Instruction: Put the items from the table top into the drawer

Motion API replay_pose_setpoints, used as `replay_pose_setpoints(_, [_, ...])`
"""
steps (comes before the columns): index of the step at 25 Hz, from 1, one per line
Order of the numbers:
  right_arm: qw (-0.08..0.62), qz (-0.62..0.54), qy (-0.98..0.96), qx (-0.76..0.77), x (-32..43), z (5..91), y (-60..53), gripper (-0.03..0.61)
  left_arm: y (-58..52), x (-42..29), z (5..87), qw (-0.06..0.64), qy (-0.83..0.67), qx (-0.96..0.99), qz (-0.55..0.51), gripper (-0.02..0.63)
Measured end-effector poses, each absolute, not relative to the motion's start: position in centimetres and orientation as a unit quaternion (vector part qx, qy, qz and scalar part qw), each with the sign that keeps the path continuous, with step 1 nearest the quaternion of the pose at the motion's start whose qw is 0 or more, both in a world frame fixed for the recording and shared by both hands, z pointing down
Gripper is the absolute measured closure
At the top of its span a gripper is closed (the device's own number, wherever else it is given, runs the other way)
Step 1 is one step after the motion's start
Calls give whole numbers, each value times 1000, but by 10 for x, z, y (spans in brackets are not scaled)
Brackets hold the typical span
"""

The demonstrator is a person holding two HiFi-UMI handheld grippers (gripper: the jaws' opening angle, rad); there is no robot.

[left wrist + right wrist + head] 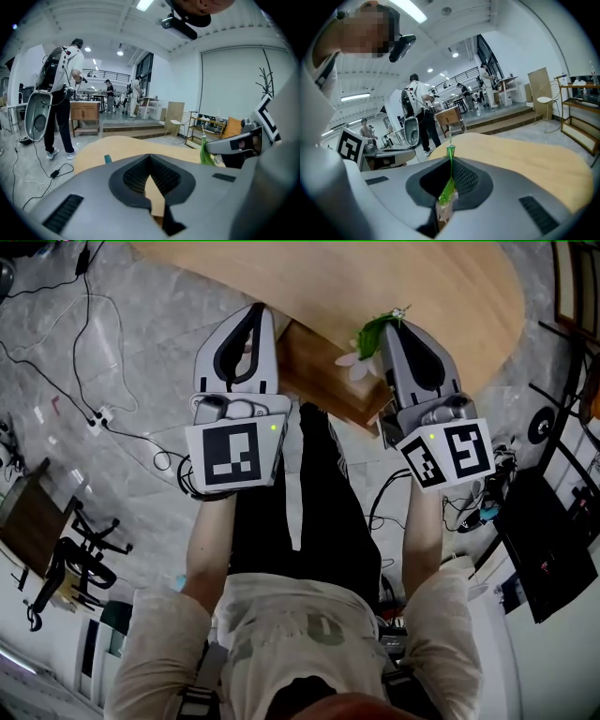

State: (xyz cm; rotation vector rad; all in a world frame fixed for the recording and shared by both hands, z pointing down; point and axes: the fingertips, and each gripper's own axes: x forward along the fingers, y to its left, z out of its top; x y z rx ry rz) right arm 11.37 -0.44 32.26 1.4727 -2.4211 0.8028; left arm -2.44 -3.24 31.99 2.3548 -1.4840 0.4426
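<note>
The surface was a pale wooden top with a rounded edge, and from the head view little of it showed beyond the two raised grippers. A small teal item lay on it near the edge. Below the near edge a darker wooden drawer jutted out between the two grippers. The floor was grey and marbled, with black cables running to a white power strip. The room beyond was wide and white, with ceiling lights, a low step, a wooden cabinet and a standing person who wore a rig on the back. The flower was an artificial sprig with a thin green stem, green leaves and pale petals. It was held above the drawer's right end, clear of the surface. The right tongs were pinched tight on its stem, with the leaf and petals between the pads. The left tongs were closed at the tips and held nothing.
</note>
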Motion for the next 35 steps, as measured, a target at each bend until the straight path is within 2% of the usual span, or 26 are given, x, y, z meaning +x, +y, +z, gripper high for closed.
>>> replay_pose_setpoints(9, [107,268,-830,478,102,328,-9,561,-34,-27,323,157,-517,826,160,607])
replay_pose_setpoints(15, [163,258,-854,422,61,367,4,561,-36,-39,323,138,-525,821,175,607])
replay_pose_setpoints(18, [220,265,-854,391,30,418,22,561,-38,-57,326,138,-536,814,176,607])
replay_pose_setpoints(21, [305,262,-851,339,4,480,52,561,-34,-67,332,142,-543,808,180,607])
replay_pose_setpoints(28, [497,235,-809,208,-11,603,121,561,-25,-76,343,154,-551,800,184,607])
replay_pose_setpoints(32, [560,256,-767,178,1,646,141,561,-23,-81,349,158,-556,794,187,607])
replay_pose_setpoints(35, [575,266,-754,174,5,657,144,561,-22,-84,353,163,-560,791,185,607])
